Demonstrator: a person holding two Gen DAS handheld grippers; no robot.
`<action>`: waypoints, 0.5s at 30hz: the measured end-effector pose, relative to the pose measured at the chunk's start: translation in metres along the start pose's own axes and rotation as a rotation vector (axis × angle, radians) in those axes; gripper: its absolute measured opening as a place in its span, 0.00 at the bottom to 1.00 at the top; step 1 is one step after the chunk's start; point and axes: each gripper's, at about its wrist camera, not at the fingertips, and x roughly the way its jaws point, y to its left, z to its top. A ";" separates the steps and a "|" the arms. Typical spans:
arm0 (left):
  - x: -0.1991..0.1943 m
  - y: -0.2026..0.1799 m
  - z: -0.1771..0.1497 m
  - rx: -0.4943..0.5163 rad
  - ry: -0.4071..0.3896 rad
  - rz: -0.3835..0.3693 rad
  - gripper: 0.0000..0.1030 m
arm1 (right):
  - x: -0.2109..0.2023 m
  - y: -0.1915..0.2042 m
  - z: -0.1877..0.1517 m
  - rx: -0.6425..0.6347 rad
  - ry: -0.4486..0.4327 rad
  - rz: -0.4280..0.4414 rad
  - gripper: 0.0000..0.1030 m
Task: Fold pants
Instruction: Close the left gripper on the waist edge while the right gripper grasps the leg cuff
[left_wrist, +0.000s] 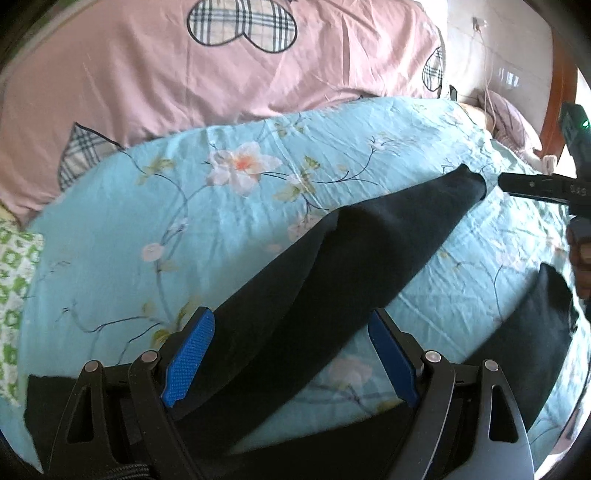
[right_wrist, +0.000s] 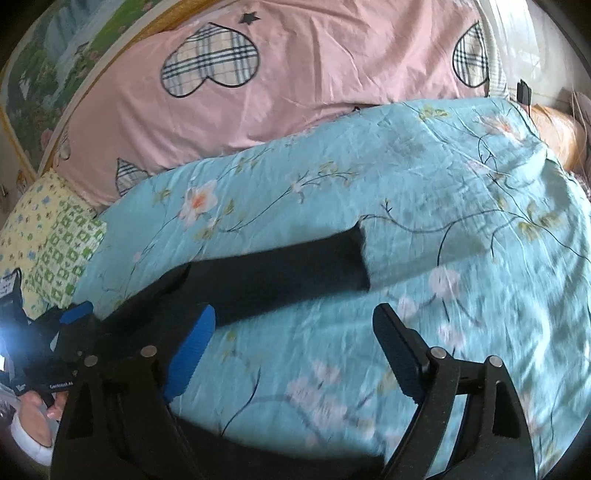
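Black pants (left_wrist: 332, 266) are spread on a floral sheet (left_wrist: 147, 240); both the left gripper (left_wrist: 291, 354) and the right gripper (right_wrist: 295, 350) are held wide apart, nothing clasped.

You are in a home bedroom: a floral blue bedsheet (left_wrist: 258, 229), a pink heart-patterned quilt (right_wrist: 295, 92), a pillow (right_wrist: 48, 236).

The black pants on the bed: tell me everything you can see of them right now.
The black pants look like soft, matte dark fabric, lying flat and unfolded on the light blue floral bedspread. Two legs spread apart in a V: one runs diagonally to a cuff far up the bed, the other ends at the left wrist view's right edge. The waist end lies nearest, partly hidden behind the gripper frames. Both the left gripper and right gripper are open above them; neither grips the fabric.
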 end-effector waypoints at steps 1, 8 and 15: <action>0.005 0.001 0.004 0.000 0.010 -0.012 0.83 | 0.005 -0.003 0.005 0.006 0.003 0.000 0.84; 0.042 0.002 0.027 0.042 0.077 -0.035 0.83 | 0.033 -0.019 0.033 0.013 0.024 -0.020 0.82; 0.075 0.002 0.042 0.098 0.130 -0.019 0.83 | 0.058 -0.027 0.049 -0.005 0.061 -0.037 0.74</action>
